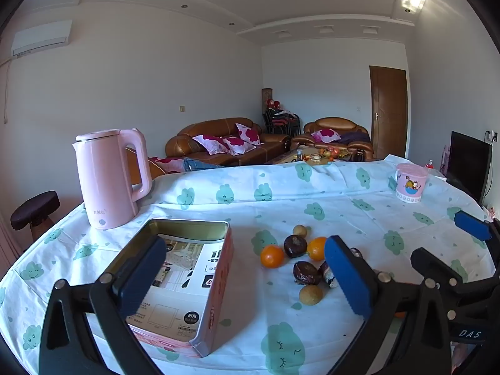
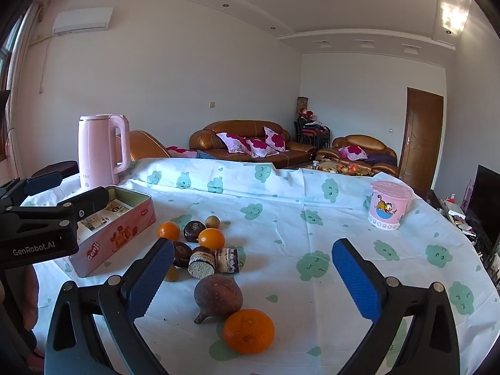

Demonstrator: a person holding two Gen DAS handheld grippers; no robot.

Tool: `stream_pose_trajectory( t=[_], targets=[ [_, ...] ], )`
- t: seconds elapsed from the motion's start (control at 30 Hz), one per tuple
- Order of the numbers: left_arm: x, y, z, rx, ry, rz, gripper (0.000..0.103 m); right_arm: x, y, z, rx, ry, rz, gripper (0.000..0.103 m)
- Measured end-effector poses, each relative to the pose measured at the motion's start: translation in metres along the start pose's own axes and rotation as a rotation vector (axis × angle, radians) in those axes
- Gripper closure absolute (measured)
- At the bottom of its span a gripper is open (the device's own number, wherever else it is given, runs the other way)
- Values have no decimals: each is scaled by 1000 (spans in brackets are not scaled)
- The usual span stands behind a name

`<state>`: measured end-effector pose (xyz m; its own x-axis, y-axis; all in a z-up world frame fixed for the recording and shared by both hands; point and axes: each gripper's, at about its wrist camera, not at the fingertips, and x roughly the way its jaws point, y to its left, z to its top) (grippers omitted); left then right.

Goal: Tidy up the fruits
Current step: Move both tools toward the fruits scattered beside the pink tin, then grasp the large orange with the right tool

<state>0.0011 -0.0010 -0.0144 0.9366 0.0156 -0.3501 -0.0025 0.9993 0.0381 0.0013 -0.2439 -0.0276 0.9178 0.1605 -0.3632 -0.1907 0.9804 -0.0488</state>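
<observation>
Fruit lies loose on the cloth-covered worktop (image 1: 281, 193) in the left wrist view. The left tongs (image 1: 247, 276) stand released, nothing between the blue pads; the left pad sits over the open pink tin (image 1: 200, 284), the right pad beside the fruit cluster. Two oranges (image 1: 272, 256), dark brown fruits (image 1: 295, 245) and small tan fruits (image 1: 310, 294) lie just right of the tin. A pink kettle (image 1: 107, 178) stands far left, a pink tub (image 1: 411, 181) far right.

Right wrist view: the right tongs (image 2: 253, 281) stand released over the worktop. Between the pads lie a brown stemmed fruit (image 2: 218, 295) and, nearer, a large orange (image 2: 248, 331), touching it or nearly so. The cluster lies farther left, beside the tin, with two layered cake pieces (image 2: 202, 262) at its near edge.
</observation>
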Motion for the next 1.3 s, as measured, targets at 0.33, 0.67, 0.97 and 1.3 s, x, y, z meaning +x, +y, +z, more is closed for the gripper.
stream_pose_trajectory(
  t=[0.33, 0.67, 0.97, 1.3],
  targets=[
    [0, 0, 1, 1, 2, 0, 0, -2, 0, 0, -1, -10, -1, 1],
    [1, 0, 1, 2, 3, 0, 0, 0, 0, -1, -2, 0, -1, 1],
    [3, -2, -10, 7, 15, -2, 0, 2, -1, -3, -2, 5, -1, 1],
    [23, -16, -28, 17, 122, -78, 0, 21, -13, -28, -10, 116, -10, 1]
  ],
)
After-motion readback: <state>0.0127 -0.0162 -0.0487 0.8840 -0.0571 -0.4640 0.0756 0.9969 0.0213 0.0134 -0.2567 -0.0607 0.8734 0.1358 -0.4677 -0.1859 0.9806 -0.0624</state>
